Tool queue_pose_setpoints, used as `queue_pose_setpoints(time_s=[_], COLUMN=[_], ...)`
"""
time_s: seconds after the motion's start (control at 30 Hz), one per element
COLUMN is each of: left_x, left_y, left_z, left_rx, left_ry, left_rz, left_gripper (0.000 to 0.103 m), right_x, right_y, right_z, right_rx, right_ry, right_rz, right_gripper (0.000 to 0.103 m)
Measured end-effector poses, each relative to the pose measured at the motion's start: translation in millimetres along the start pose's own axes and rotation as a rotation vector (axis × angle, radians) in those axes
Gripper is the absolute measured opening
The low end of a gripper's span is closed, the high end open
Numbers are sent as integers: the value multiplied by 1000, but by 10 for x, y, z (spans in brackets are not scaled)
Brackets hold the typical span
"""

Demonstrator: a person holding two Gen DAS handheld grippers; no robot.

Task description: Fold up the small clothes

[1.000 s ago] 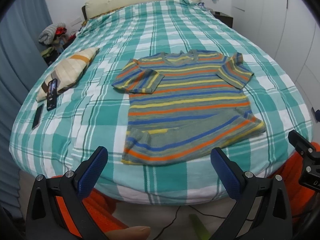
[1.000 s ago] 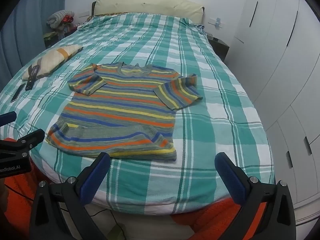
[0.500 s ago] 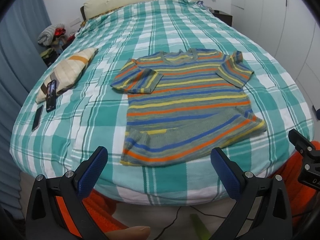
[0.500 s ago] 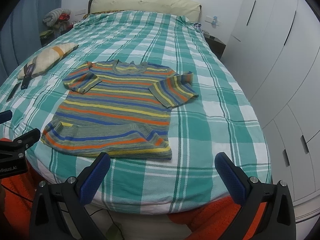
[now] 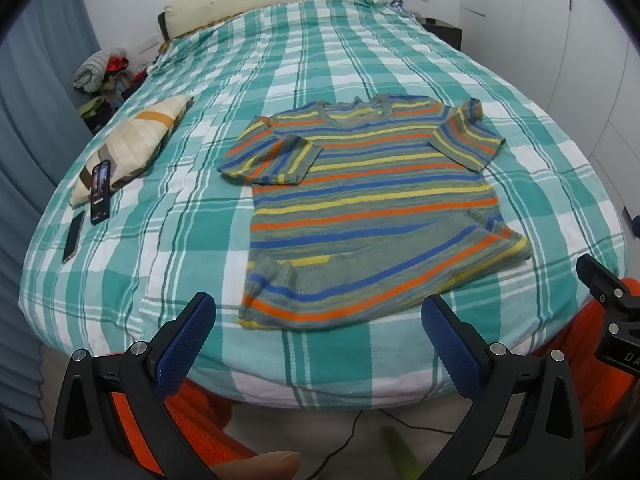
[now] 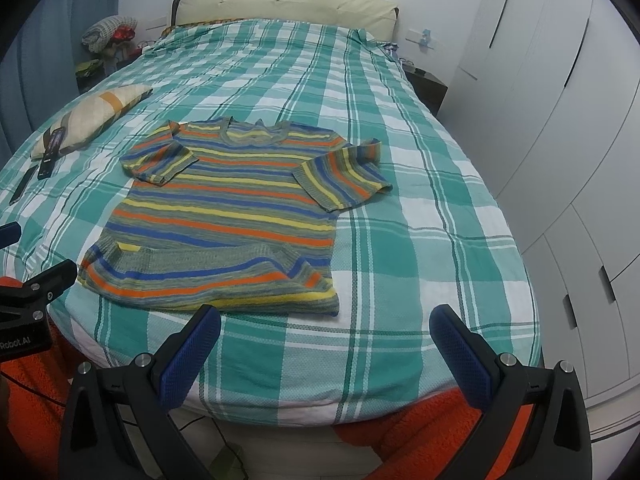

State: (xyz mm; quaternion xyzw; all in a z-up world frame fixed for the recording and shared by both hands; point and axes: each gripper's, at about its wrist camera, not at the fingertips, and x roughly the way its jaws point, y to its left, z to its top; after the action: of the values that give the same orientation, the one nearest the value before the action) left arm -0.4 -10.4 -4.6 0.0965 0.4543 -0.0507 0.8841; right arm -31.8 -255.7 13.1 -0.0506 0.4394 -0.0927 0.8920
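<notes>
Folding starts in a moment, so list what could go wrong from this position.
1. The striped shirt lies near the bed edge; dragging its hem could pull it off.
2. The hem is already turned up unevenly, so a fold may trap that crease.
3. Both the left gripper and right gripper are open and could pinch the checked cover too.

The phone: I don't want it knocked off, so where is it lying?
In both views the phone lies on the bed's left side, propped against the small striped pillow, well left of the striped shirt.
</notes>
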Motion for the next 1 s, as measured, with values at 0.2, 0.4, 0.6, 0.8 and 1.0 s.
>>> queue_pose_setpoints(time_s=[0.2,0.4,0.6,0.8,1.0], left_x=[-2,21,44,45,42], left_y=[-2,-12,-10,-11,5], left_z=[-12,-27,-28,-16,-37], left_rx=[-1,2,-3,-1,1], left_ry=[2,11,28,31,31], left_rz=[-2,-8,-17,-11,-9], left_gripper=[103,103,103,103,103], right_x=[1,11,17,33,44], right_y=[-1,-28,-39,-54,-38], right_z=[-1,-4,-6,-10,-27], right_rx=[-1,2,1,6,3], right_ry=[2,4,4,3,13], right_rz=[-1,-5,-6,-4,0], right_gripper=[103,103,103,103,103])
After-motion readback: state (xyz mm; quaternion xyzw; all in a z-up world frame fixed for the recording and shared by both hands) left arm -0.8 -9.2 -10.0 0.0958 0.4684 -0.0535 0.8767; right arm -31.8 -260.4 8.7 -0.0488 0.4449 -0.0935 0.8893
